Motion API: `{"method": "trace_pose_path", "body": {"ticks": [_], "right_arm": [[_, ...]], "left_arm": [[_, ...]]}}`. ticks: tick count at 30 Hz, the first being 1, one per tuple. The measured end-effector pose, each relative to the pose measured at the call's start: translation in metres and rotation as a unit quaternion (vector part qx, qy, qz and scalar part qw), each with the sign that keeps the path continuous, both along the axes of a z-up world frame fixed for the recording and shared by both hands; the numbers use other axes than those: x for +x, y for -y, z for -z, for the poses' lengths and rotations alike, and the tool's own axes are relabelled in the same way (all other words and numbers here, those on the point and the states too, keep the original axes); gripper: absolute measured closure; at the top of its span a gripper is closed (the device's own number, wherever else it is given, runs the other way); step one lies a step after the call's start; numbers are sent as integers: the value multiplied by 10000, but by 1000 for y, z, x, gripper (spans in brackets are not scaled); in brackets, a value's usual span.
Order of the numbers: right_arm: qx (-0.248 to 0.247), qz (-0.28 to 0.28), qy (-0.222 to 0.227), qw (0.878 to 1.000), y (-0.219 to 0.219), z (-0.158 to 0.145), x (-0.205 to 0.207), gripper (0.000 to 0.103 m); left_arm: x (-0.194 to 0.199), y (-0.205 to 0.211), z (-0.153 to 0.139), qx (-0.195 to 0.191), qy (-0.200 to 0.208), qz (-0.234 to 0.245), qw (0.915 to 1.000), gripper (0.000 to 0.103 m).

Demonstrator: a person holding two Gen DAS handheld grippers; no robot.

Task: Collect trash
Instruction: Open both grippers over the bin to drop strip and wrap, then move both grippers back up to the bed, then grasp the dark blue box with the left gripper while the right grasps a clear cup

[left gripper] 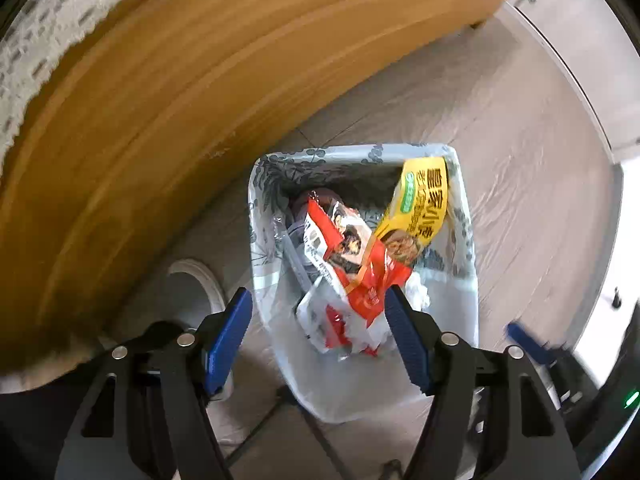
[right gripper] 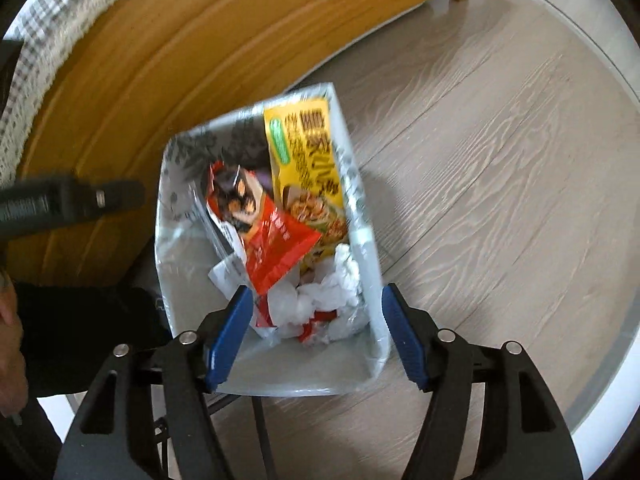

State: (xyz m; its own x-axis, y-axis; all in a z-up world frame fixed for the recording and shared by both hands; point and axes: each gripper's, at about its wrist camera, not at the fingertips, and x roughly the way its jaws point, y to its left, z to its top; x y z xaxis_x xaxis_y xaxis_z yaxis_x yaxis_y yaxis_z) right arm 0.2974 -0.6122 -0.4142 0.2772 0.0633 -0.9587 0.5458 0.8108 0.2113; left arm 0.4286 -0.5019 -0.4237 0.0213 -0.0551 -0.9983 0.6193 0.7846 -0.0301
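A white trash bin (left gripper: 466, 240) lined with a leaf-patterned bag stands on the floor beside a wooden bed frame; it also shows in the right wrist view (right gripper: 362, 232). Inside lie a yellow snack packet (left gripper: 420, 200) (right gripper: 304, 152), a red snack packet (left gripper: 344, 240) (right gripper: 276, 240) and crumpled white tissue (left gripper: 416, 290) (right gripper: 320, 292). My left gripper (left gripper: 318, 328) hangs open and empty above the bin. My right gripper (right gripper: 316, 330) also hangs open and empty above the bin. The right gripper's blue finger (left gripper: 528, 340) shows at the right edge of the left wrist view.
A wooden bed frame (left gripper: 180, 100) (right gripper: 160, 60) with a checked, lace-edged cover (right gripper: 36, 40) rises left of the bin. Pale wood-grain floor (left gripper: 520, 180) (right gripper: 500, 160) spreads to the right. A white round object (left gripper: 200, 280) sits by the bin. Black cables (right gripper: 260, 420) lie below.
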Motion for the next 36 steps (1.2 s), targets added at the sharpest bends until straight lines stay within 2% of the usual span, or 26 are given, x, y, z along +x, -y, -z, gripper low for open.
{"method": "trace_pose_path", "body": {"ticks": [3,4,6,8,9,11,12,16,18,20,21,22,24,29,32,34,36], "right_arm": [[-276,-43,-23,9996,6,-26,0,39],[-394,-70,1,9992,8,-36,1,39],[-666,-120,67,9977,9,-60,2,39],[-912,-152,196,9955,9,-87,5,39],[-1002,-169,262,9945,10,-97,6,39],[-1233,-251,470,9909,6,-130,16,39],[-1351,-330,616,9884,0,-150,25,39],[-1590,-619,1162,9785,-25,-210,55,39],[-1563,-761,1498,9733,-43,-240,72,39],[-1546,-894,1704,9691,-60,-255,86,39],[-1553,-957,1782,9669,-68,-262,91,38],[-1572,-1040,1869,9641,-78,-269,98,34],[-1639,-1207,1966,9591,-94,-278,107,34],[-1791,-1673,1801,9526,-130,-277,132,34],[-1846,-1831,1728,9500,-143,-275,145,34],[-1873,-1856,1664,9502,-150,-273,152,34],[-1853,-1861,1581,9518,-155,-269,161,34]], "left_arm": [[-2,0,-18,6,102,149,9998,37],[-1,-2,-32,-141,154,101,9997,37],[3,-10,-65,-578,330,-26,9978,37],[8,-24,-107,-1188,560,-184,9912,37],[12,-37,-138,-1640,731,-256,9834,37],[18,-57,-175,-2075,1020,-309,9724,37],[23,-76,-204,-2365,1281,-314,9626,37],[40,-138,-266,-2892,2101,-301,9334,26],[52,-175,-287,-2990,2493,-310,9206,24],[65,-210,-301,-2960,2867,-252,9108,19],[75,-236,-307,-2883,3194,-194,9025,16],[83,-250,-310,-2816,3406,-193,8968,14],[102,-283,-313,-2607,3798,-231,8873,9],[170,-346,-304,-1985,4048,-216,8923,7],[206,-370,-287,-1830,3763,9,9083,7],[224,-375,-276,-1872,3448,242,9195,7],[233,-371,-264,-1879,3347,542,9218,7]]}}
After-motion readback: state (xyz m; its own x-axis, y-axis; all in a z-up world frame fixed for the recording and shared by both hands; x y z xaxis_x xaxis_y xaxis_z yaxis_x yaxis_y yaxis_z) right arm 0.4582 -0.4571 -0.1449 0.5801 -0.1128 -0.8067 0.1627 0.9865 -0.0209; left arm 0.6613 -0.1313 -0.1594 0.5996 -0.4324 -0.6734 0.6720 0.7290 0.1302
